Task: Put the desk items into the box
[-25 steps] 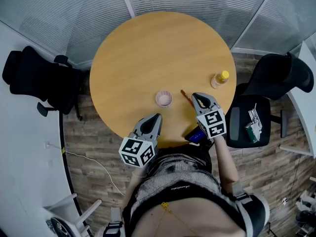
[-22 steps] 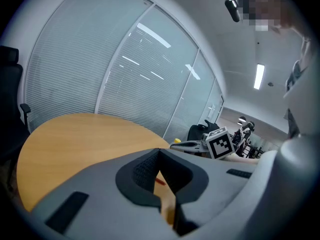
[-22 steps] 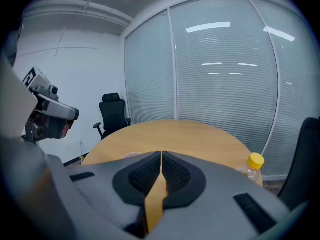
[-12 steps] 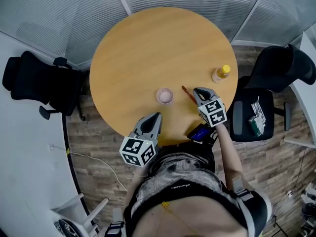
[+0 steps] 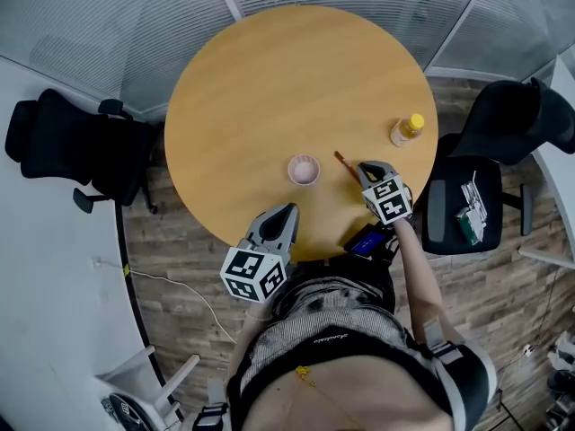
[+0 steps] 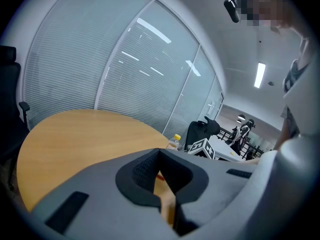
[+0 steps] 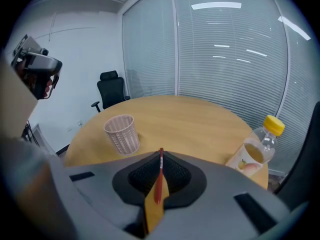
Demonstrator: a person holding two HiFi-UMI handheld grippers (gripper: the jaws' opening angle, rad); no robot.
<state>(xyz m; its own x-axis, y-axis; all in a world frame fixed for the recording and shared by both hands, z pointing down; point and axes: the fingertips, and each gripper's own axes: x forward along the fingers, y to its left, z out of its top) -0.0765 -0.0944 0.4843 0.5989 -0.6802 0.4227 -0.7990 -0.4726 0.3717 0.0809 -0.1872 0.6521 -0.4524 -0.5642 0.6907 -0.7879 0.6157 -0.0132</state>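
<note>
The red pen [image 5: 344, 162] lies flat on the round table [image 5: 260, 79], right of centre in the head view. Its long axis slants from upper left to lower right, almost in line with the way the right gripper [image 5: 367, 170] points. That gripper is by far the nearer of the 2. Its tips sit at the pen's lower-right end, and in the right gripper view the pen shows as a red line running straight down the slit between the jaws. Those jaws are drawn together to a thin slit and, as far as I can judge, grip nothing, since the pen rests on the wood. To take it they would have to part and come down on either side of that line. The left gripper [image 5: 285, 214] hangs at the table's near edge, lower centre, well apart from the pen, its jaws likewise closed and empty. I see no box as such. The pink mesh cup [image 5: 304, 169] stands near the pen on its left, and a yellow-capped bottle [image 5: 407, 130] stands off to the upper right. Against 1 s ago, the right gripper has crept forward onto the pen's near end, while the pen, cup, bottle and left gripper have kept their places.
</note>
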